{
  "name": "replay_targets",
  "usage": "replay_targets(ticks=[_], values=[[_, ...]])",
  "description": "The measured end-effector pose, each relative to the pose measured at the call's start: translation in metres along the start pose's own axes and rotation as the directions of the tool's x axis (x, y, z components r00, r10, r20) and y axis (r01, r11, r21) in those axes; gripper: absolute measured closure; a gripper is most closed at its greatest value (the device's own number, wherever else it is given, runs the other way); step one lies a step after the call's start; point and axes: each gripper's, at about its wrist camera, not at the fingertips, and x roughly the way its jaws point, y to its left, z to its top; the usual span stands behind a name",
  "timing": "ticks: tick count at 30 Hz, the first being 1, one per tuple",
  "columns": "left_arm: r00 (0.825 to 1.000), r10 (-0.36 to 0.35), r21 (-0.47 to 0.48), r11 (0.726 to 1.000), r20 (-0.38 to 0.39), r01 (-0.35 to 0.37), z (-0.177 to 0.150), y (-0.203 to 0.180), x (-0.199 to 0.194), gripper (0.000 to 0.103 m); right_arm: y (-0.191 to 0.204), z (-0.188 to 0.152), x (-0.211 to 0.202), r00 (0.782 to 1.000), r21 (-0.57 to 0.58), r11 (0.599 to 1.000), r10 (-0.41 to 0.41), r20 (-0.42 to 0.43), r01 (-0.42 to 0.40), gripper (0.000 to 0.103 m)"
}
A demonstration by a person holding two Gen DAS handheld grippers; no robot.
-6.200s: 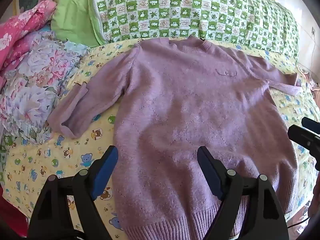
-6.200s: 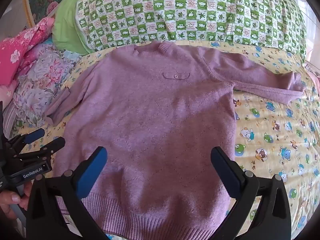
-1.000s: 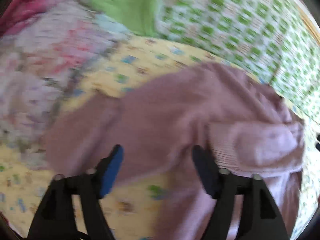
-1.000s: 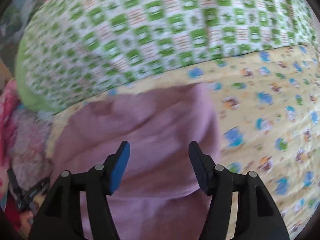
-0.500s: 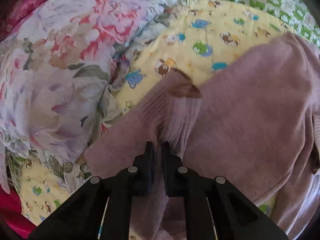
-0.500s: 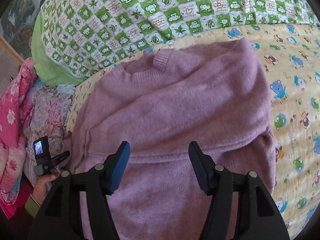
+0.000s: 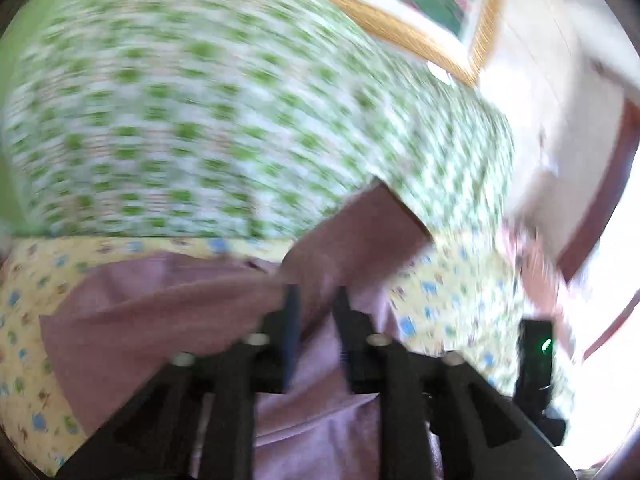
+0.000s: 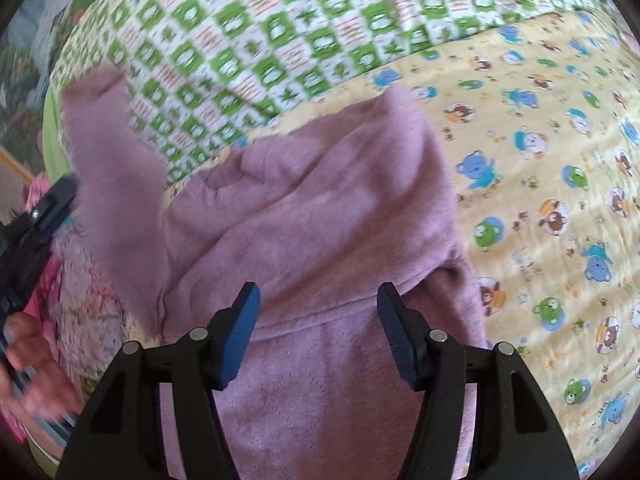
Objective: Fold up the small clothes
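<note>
Since the frame half a second earlier, the left sleeve [image 8: 108, 160] of the purple sweater [image 8: 320, 220] had left the bedsheet and stood lifted beside the left gripper [image 7: 316, 312], its cuff raised against the green checked pillow [image 8: 300, 24]. I noted that the sweater lay on the yellow cartoon-print sheet [image 8: 560, 160], its right side already folded over the body, hem toward the cameras.

Left gripper: its jaws had just been opening after a tight close. In the left wrist view, sleeve fabric passed up between the two fingers, which stood a narrow gap apart. That view was heavily blurred, and I could not tell whether the pads pressed the cloth. In the right wrist view the same gripper showed at the left edge, touching the raised sleeve, with the person's hand [image 8: 32, 360] below it.

Right gripper [image 8: 318, 320]: I held it hovering over the folded body of the sweater, jaws about half spread, blue pads clear of the knit, nothing between them.

Beyond the garment, the checked pillow ran across the head of the bed. A floral quilt [image 8: 88, 312] lay bunched at the left. A gold picture frame [image 7: 420, 36] hung on the wall above the pillow.
</note>
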Motion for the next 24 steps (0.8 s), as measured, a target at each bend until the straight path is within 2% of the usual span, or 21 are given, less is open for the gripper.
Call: replay_targets(ticks=[1, 3, 6, 9, 11, 14, 16, 18, 21, 22, 23, 24], values=[[0.999, 0.009, 0.029, 1.000, -0.051, -0.007, -0.008, -0.010, 0.018, 0.056, -0.003, 0.001, 0.000, 1.000, 0.004, 1.000, -0.004, -0.001, 0.004, 0.041], [0.994, 0.031, 0.037, 0.999, -0.101, -0.028, -0.023, -0.011, 0.029, 0.055, -0.011, 0.002, -0.001, 1.000, 0.015, 1.000, -0.014, -0.007, 0.014, 0.041], [0.987, 0.072, 0.009, 0.997, -0.146, -0.071, -0.052, 0.022, 0.024, 0.051, -0.021, 0.003, 0.001, 1.000, 0.032, 0.999, -0.008, -0.009, 0.008, 0.041], [0.967, 0.171, 0.017, 0.985, -0.189, -0.170, -0.088, 0.068, 0.008, 0.046, -0.023, 0.004, 0.008, 1.000, 0.028, 1.000, -0.002, -0.010, 0.003, 0.041], [0.940, 0.262, 0.018, 0.964, -0.217, -0.265, -0.112, 0.102, -0.006, 0.045, -0.022, 0.009, 0.015, 1.000, 0.011, 1.000, -0.006, -0.006, 0.006, 0.041], [0.880, 0.391, 0.003, 0.914, -0.270, -0.405, -0.147, 0.155, -0.026, 0.045, -0.023, 0.021, 0.025, 0.999, -0.017, 0.999, -0.033, 0.012, 0.033, 0.041], [0.841, 0.444, 0.000, 0.884, -0.310, -0.467, -0.162, 0.183, -0.029, 0.046, -0.025, 0.029, 0.033, 0.998, -0.033, 0.997, -0.063, 0.017, 0.064, 0.041], [0.815, 0.458, -0.009, 0.870, -0.354, -0.493, -0.173, 0.201, -0.023, 0.046, -0.028, 0.038, 0.046, 0.991, -0.063, 0.989, -0.131, 0.009, 0.131, 0.041], [0.806, 0.475, -0.016, 0.858, -0.354, -0.513, -0.178, 0.206, -0.015, 0.046, -0.032, 0.044, 0.067, 0.984, -0.081, 0.982, -0.174, -0.039, 0.170, 0.041], [0.796, 0.495, -0.015, 0.846, -0.348, -0.533, -0.176, 0.207, -0.010, 0.046, -0.032, 0.045, 0.075, 0.983, -0.090, 0.981, -0.175, -0.062, 0.169, 0.041], [0.783, 0.518, -0.015, 0.831, -0.345, -0.556, -0.174, 0.208, -0.004, 0.046, -0.030, 0.045, 0.081, 0.980, -0.108, 0.979, -0.181, -0.076, 0.173, 0.045], [0.762, 0.547, -0.019, 0.808, -0.345, -0.589, -0.172, 0.211, 0.003, 0.046, -0.027, 0.045, 0.084, 0.978, -0.129, 0.976, -0.189, -0.083, 0.178, 0.054]])
